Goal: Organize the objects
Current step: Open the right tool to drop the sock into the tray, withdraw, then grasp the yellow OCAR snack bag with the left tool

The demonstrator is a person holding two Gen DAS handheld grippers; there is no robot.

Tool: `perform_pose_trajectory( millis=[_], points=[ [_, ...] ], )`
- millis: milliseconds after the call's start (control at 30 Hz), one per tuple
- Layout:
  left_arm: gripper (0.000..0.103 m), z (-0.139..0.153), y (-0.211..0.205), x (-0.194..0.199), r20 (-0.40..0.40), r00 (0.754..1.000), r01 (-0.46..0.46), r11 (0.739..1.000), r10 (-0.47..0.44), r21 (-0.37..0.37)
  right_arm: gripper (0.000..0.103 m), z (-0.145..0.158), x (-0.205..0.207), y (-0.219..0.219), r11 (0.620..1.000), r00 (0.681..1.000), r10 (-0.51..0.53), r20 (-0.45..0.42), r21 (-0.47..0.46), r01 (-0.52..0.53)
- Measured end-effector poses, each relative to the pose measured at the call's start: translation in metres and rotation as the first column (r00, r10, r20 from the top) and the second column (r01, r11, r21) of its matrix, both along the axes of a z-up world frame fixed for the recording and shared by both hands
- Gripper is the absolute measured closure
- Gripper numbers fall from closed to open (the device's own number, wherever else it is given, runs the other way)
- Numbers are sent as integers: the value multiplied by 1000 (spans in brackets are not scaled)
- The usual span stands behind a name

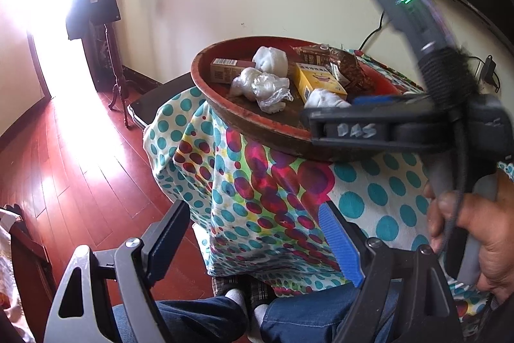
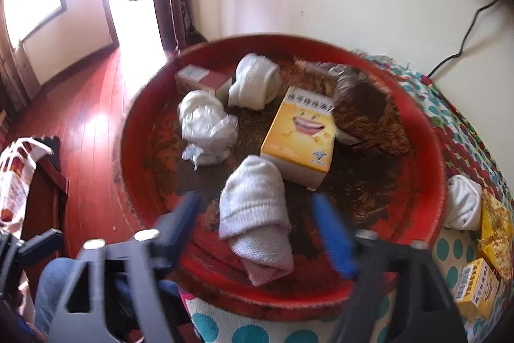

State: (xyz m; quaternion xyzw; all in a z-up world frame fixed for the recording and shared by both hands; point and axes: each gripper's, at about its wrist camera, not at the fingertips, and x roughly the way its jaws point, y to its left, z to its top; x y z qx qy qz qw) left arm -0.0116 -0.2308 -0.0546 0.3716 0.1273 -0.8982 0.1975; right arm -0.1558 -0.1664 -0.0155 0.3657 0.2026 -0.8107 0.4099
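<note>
A round red tray sits on a dotted cloth. In it lie a yellow box, a small red-and-cream box, a rolled white sock, a plastic-wrapped white bundle and a brown packet. My right gripper is open over the tray's near rim, with a white rolled sock lying between its fingers, apart from them. My left gripper is open and empty, low in front of the table.
A dotted cloth covers the table. Right of the tray lie a white sock and yellow boxes. The wall stands close behind. A red wooden floor spreads to the left. My legs in jeans are below.
</note>
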Motion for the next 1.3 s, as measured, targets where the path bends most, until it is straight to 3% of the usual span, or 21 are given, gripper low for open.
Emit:
perform_pose_trajectory(
  millis=[267,500,600,733,867,1033,1200,1300],
  points=[
    [18,1,8,-1,2,1000,23,999,-23,-27,7,32,-3,45,992,997,-62,-53,-116,55],
    [18,2,19,-3,6,999,45,997,-45,-57,5,27,-27,116,970,976,-210,-57,-133,201],
    [18,5,27,-3,0,998,57,996,-57,-71,3,21,-44,163,941,947,-318,-52,-138,309],
    [18,11,42,-6,-10,996,91,993,-92,-75,3,5,-74,228,872,874,-484,-41,-103,478],
    [18,19,65,-20,-14,985,168,981,-171,-97,3,-8,-97,286,805,815,-579,37,-132,578],
    [18,33,103,-59,-6,956,292,951,-294,-106,3,-22,-107,324,766,781,-614,112,-152,625],
    [18,53,141,-113,-39,910,408,908,-413,-94,3,-20,-101,340,755,784,-604,142,-212,620],
    [18,61,164,-152,-55,883,465,884,-467,-36,2,-19,-95,346,763,798,-585,144,-235,602]
  ],
)
